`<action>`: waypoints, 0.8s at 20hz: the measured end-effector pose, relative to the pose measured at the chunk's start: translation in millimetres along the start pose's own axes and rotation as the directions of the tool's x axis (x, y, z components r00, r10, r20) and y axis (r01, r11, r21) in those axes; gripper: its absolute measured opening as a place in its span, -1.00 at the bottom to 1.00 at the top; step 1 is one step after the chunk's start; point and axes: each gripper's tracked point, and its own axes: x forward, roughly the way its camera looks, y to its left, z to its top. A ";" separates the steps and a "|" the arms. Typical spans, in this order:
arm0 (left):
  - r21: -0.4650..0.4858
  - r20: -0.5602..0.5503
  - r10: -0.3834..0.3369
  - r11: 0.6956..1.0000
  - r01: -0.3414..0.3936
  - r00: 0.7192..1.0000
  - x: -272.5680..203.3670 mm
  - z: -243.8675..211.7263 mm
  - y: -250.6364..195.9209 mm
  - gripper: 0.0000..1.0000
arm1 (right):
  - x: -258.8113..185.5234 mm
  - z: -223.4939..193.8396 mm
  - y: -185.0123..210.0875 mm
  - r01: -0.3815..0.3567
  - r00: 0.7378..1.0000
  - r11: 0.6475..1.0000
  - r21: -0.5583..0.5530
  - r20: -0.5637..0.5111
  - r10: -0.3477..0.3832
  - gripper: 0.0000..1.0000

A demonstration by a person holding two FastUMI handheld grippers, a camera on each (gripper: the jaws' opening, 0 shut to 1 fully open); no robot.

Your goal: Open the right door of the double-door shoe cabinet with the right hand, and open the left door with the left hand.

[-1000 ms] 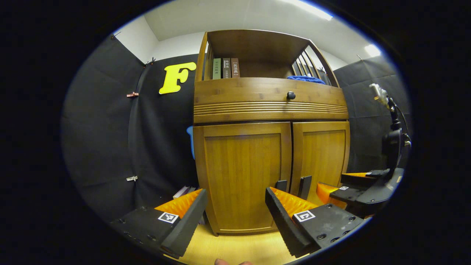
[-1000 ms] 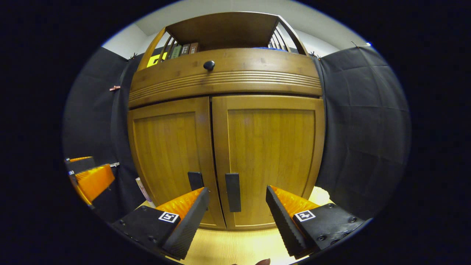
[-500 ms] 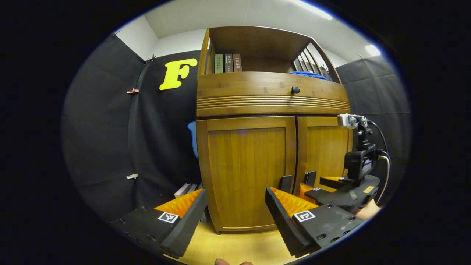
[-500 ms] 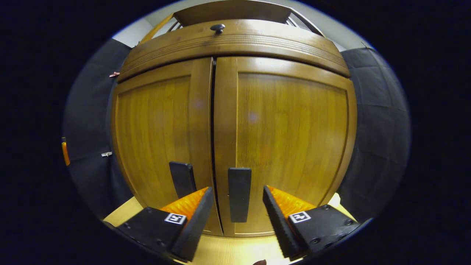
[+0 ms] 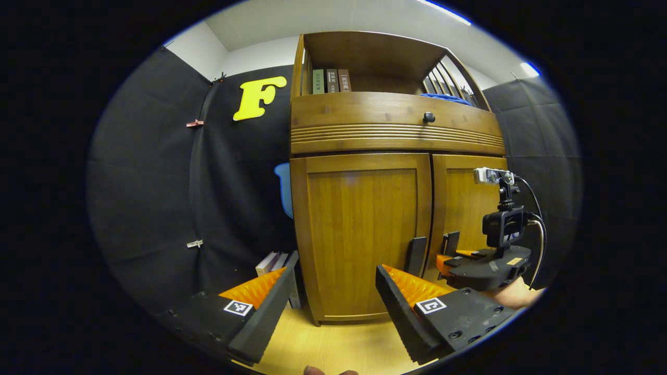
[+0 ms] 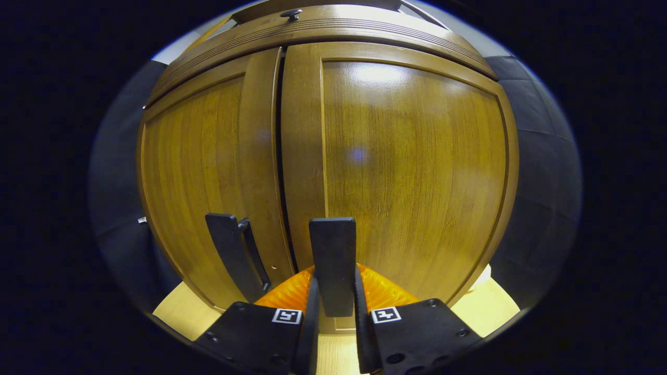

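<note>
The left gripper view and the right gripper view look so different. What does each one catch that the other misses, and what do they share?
Left gripper view: books on the top shelf, more books on the floor, and the open left gripper.

Right gripper view: the right gripper closed on the right door handle.

Shared: the cabinet's two shut doors, the left handle and the drawer knob.
</note>
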 end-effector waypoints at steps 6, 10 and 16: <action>0.000 0.005 0.013 1.000 -0.013 1.000 -10.7 1.6 -3.0 0.96 | -18.4 -4.3 0.1 -0.066 0.998 0.998 0.012 -0.002 0.066 -0.45; -0.003 0.006 0.027 1.000 -0.027 1.000 -19.1 1.3 -5.0 0.96 | -18.9 0.8 -3.8 -0.105 0.994 0.994 0.026 0.004 0.105 -0.46; -0.011 0.002 0.033 0.999 -0.033 0.999 -27.2 -2.7 -12.0 0.96 | -15.6 0.4 -10.1 -0.145 0.989 0.988 0.047 -0.012 0.145 -0.46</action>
